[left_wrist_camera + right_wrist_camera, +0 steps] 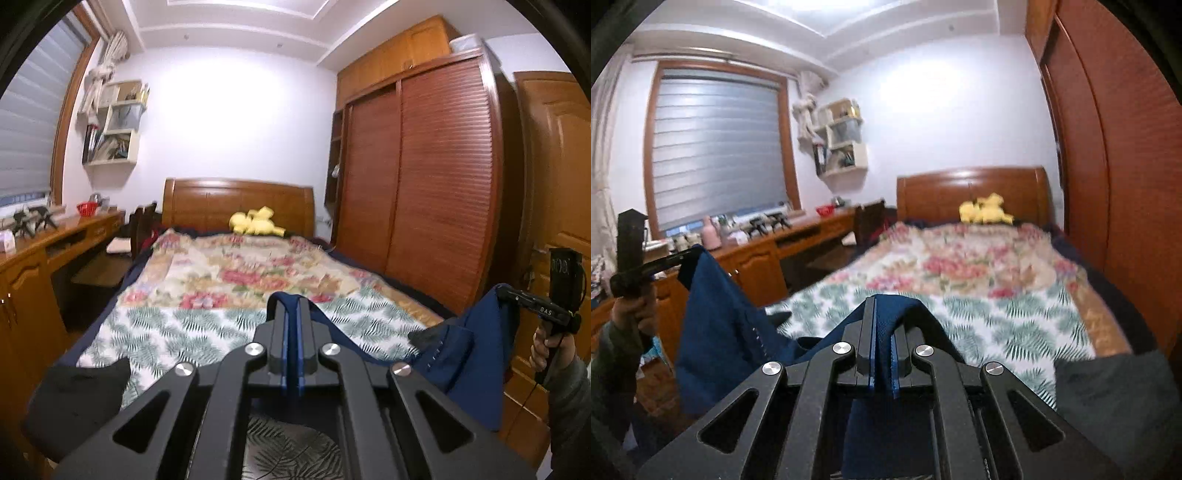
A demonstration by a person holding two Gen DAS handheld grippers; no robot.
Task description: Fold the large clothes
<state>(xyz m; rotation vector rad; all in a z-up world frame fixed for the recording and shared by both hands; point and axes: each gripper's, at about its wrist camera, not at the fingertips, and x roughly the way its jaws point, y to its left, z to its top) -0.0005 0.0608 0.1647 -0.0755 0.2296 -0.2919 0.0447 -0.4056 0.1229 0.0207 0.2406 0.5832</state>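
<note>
A dark blue garment [476, 347] hangs in the air between both grippers, above the foot of the bed. My left gripper [291, 306] is shut on one edge of it, blue cloth pinched between the pads. My right gripper [882, 306] is shut on another edge, with the cloth [716, 325] draping down to the left. In the left wrist view the right gripper [502, 290] shows at the far right, held by a hand [546, 347]. In the right wrist view the left gripper [689, 254] shows at the far left, gripping the cloth's corner.
The bed [236, 295] carries a flowered and fern-patterned cover, with a yellow plush toy [256, 221] at the headboard. A dark garment [85, 387] lies at the bed's near left corner. A wooden desk [55, 240] stands left, a wardrobe [424, 192] and door [554, 177] right.
</note>
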